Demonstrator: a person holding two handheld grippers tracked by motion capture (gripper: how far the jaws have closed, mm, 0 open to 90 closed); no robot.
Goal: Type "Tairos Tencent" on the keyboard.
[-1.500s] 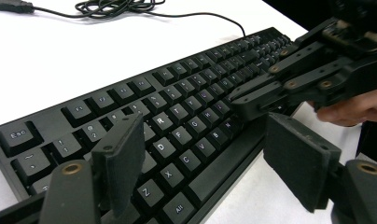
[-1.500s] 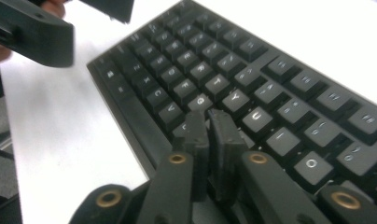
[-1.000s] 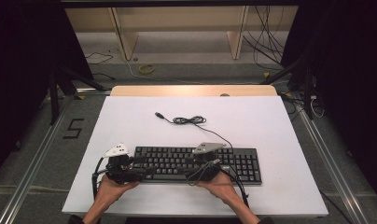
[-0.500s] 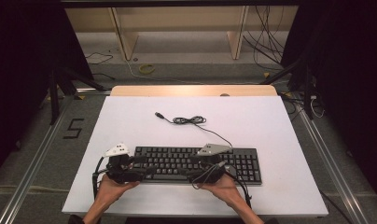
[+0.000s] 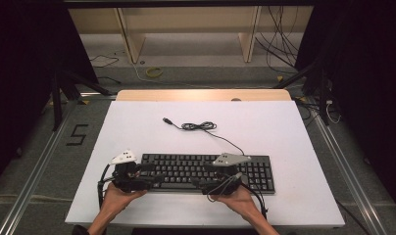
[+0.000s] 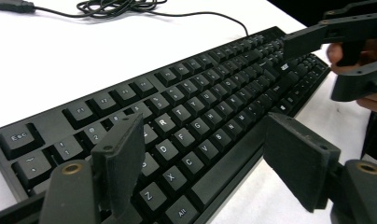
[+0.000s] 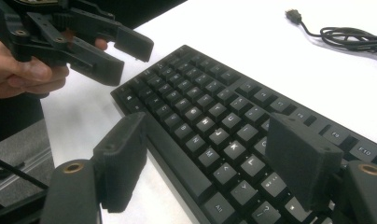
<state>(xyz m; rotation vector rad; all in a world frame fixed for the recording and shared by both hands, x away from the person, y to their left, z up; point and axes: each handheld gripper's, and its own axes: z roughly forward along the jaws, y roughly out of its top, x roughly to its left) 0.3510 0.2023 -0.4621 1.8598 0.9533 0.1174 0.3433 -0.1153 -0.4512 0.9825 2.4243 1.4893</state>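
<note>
While two hands hold two claws over it, one black plastic keyboard [image 5: 208, 171] lies near the front edge of a smooth white table [image 5: 264, 122]. Left claw [image 5: 149, 177] gapes empty at its left end; right claw [image 5: 198, 182], jaws just opening wide, straddles the front edge, gripping nothing. One coiled black cable [image 5: 198, 126] lies behind. Grey floor surrounds.

White table [image 5: 137, 127] bearing one keyboard and its cable.
A black keyboard [image 5: 186, 169] lies flat near the table's front edge; its black cable [image 5: 200, 126] runs back across the bare top, partly coiled, ending in a loose plug [image 5: 166, 120].
</note>
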